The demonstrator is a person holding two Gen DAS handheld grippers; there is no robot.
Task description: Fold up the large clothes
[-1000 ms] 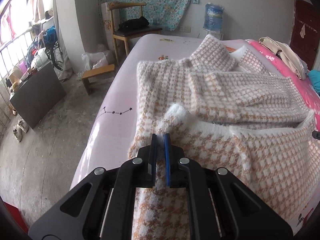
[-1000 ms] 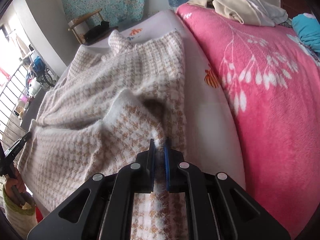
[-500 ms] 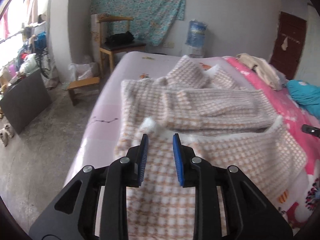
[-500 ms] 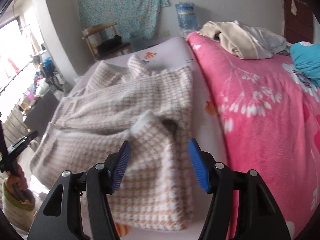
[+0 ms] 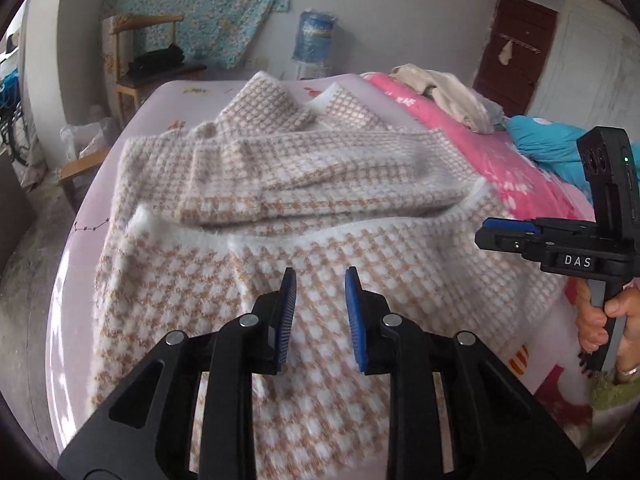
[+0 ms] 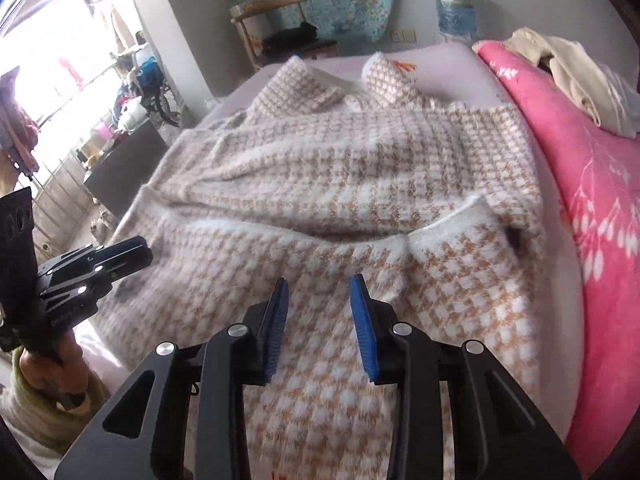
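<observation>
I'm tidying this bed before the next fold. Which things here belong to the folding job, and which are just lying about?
Job:
- sweater, lower part folded up over itself
- left hand-held gripper, jaws apart, nothing between them
- right hand-held gripper, closing, nothing between them

Lying about:
- pink blanket
- beige clothes
- teal garment
- chair
- water bottle

sweater (image 5: 312, 248): tan-white houndstooth | blanket (image 6: 600, 208) at 3 o'clock: pink, white sprigs | sheet (image 5: 120, 168): pale lilac

Fuzzy tan-and-white houndstooth sweater (image 5: 304, 208) lies on bed, hem folded up
</observation>
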